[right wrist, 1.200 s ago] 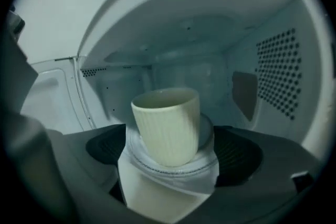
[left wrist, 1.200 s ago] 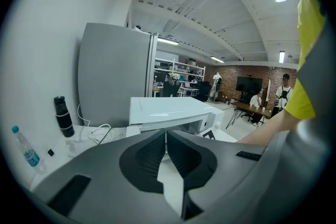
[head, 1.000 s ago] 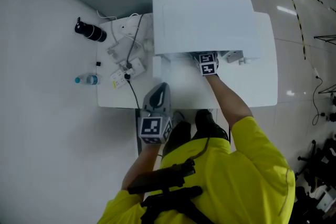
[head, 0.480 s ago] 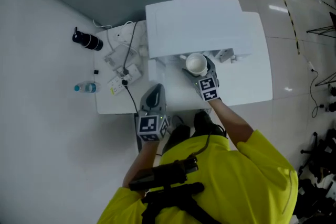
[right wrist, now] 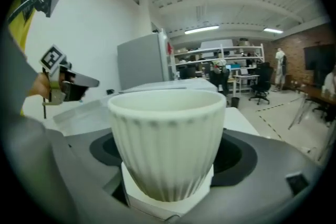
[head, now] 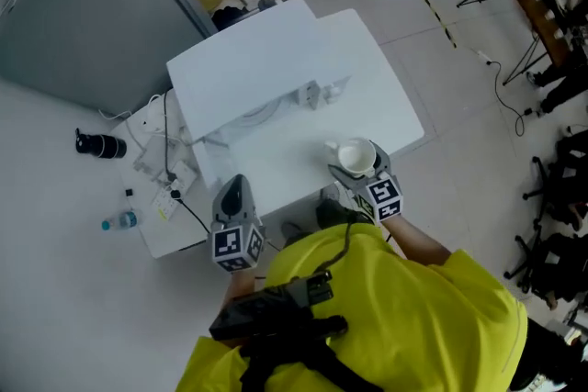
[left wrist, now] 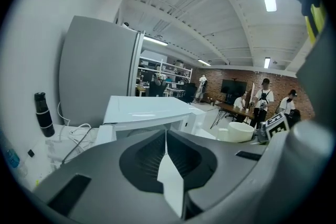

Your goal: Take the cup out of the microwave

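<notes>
A cream ribbed cup [right wrist: 167,139] stands upright between the jaws of my right gripper [head: 357,168], which is shut on it; those jaws have just been closing onto it. In the head view the cup [head: 356,156] is held over the table's near right edge, outside the white microwave [head: 257,73]. My left gripper [head: 233,188] hovers at the near left of the table, shut and holding nothing. In the left gripper view its jaws [left wrist: 166,157] meet edge to edge, with the microwave [left wrist: 147,110] ahead and the cup [left wrist: 239,131] off to the right.
A black bottle [head: 99,145], a small water bottle [head: 119,221] and a power strip with cables [head: 165,170] lie on the table's left part. A grey partition [head: 73,23] stands behind. Chairs and stands sit on the floor to the right.
My right gripper has drawn back out of the microwave with the cup, up and toward the table's near right edge. The left gripper has shifted only a little. The head view has swung.
</notes>
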A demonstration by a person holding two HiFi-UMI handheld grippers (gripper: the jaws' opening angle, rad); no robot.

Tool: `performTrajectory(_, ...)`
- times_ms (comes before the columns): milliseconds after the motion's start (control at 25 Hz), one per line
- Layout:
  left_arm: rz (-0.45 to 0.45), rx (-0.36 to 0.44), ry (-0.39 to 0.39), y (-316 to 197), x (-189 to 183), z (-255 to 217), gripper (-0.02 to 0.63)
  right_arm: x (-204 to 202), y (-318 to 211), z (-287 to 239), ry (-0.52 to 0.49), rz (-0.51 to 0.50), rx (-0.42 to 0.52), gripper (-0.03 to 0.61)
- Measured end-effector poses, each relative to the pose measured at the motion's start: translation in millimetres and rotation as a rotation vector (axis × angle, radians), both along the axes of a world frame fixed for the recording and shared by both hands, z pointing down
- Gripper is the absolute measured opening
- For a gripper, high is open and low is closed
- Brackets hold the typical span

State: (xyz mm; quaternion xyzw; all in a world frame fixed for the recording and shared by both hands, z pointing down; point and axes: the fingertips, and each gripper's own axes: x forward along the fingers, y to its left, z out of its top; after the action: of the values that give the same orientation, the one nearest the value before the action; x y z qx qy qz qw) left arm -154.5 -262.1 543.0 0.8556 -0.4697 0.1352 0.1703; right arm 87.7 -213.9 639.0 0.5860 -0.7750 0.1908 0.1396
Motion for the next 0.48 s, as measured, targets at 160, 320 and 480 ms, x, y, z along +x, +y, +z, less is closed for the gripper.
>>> performTrajectory(160,0.043,-0.038,-0.014,2.3,28.4,5.5,0.003,99.7,-19.1,48.0,0.061,0.167,-0.024,0.474)
performTrajectory(320,0.058,-0.065,-0.059,0.4,44.4,15.2,0.003,169.0,-63.2,105.1,0.103,0.247,-0.068,0.475)
performTrajectory(480,0.056,-0.1,-0.079,-6.7,60.9,30.9,0.003,200.6,-102.9,155.8,0.096,0.29,-0.115,0.475)
